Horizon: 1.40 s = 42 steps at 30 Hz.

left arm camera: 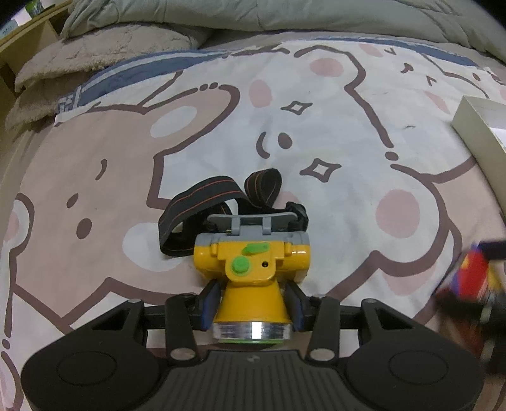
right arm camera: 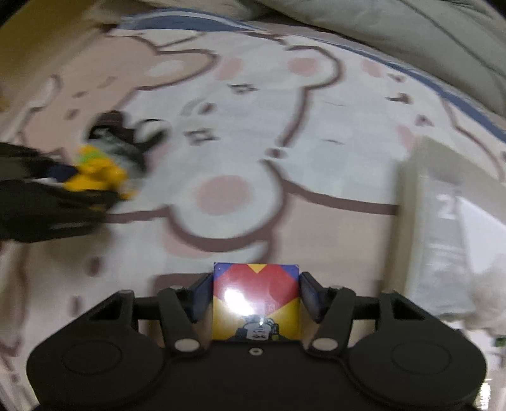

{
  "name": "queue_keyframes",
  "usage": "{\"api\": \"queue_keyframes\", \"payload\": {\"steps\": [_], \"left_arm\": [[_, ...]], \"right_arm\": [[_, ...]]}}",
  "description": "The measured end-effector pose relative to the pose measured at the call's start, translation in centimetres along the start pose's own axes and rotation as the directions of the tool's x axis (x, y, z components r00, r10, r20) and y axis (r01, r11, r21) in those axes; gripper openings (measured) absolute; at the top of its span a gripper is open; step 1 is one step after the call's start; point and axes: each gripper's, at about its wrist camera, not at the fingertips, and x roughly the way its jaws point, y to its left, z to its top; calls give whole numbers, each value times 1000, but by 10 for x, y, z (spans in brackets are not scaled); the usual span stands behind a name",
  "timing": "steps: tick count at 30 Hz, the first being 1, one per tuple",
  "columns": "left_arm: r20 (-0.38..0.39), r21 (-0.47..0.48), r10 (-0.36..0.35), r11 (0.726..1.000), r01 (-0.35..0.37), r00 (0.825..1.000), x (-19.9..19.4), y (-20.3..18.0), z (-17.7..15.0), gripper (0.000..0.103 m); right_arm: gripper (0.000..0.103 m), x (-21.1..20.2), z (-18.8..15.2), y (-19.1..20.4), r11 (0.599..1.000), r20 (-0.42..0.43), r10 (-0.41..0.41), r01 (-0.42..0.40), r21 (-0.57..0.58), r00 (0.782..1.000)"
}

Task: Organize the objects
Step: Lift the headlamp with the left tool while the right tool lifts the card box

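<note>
A yellow headlamp (left arm camera: 253, 275) with green buttons, a silver lens ring and a black elastic strap (left arm camera: 221, 196) lies on the cartoon bear bedsheet (left arm camera: 332, 95). My left gripper (left arm camera: 253, 303) is shut on its yellow cone, with a blue pad pressing each side. A small glossy box (right arm camera: 256, 300), patterned red, yellow and blue, sits between the pads of my right gripper (right arm camera: 255, 292), which is shut on it. The right wrist view is blurred around the sharp box. It shows the headlamp (right arm camera: 95, 174) and the left gripper at far left. The patterned box (left arm camera: 471, 275) appears blurred at the left view's right edge.
An open white cardboard box (left arm camera: 474, 126) rests on the bed to the right, and the same cardboard box (right arm camera: 442, 205) shows in the right wrist view. A grey-green duvet (left arm camera: 253, 12) and a fuzzy beige blanket (left arm camera: 95, 50) are bunched at the far side. A wooden shelf (left arm camera: 28, 34) stands at the far left.
</note>
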Motion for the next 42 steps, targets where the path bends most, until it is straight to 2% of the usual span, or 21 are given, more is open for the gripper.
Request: {"api": "queue_keyframes", "payload": {"steps": [4, 8, 11, 16, 23, 26, 28, 35, 42], "left_arm": [[-49, -24, -15, 1000, 14, 999, 5, 4, 6, 47], [-94, -95, -48, 995, 39, 994, 11, 13, 12, 48], [-110, -128, -58, 991, 44, 992, 15, 16, 15, 48], [-120, -131, -46, 991, 30, 992, 19, 13, 18, 48], [-128, -118, -29, 993, 14, 991, 21, 8, 20, 45], [-98, -129, -31, 992, 18, 995, 19, 8, 19, 44], [-51, -151, -41, 988, 33, 998, 14, 11, 18, 44], [38, -210, -58, 976, 64, 998, -4, 17, 20, 44], [125, -248, -42, 966, 72, 991, -28, 20, 18, 44]], "right_arm": [[61, -1, -2, 29, 993, -14, 10, -12, -115, 1000], [62, 1, -7, 39, 975, -24, -10, 5, -224, 1000], [62, 2, -6, 30, 978, -51, 32, -42, -202, 998], [62, 2, -14, 21, 971, -95, 64, -84, -225, 993], [61, 2, -22, 26, 963, -101, 46, -71, -262, 994], [60, 1, -24, 30, 960, -94, 30, -55, -275, 995], [60, 0, -24, 29, 963, -84, 30, -52, -265, 996], [60, -6, -21, 24, 976, 4, -18, 19, -216, 1000], [60, -23, -11, 4, 992, 118, -70, 81, -95, 991]]}}
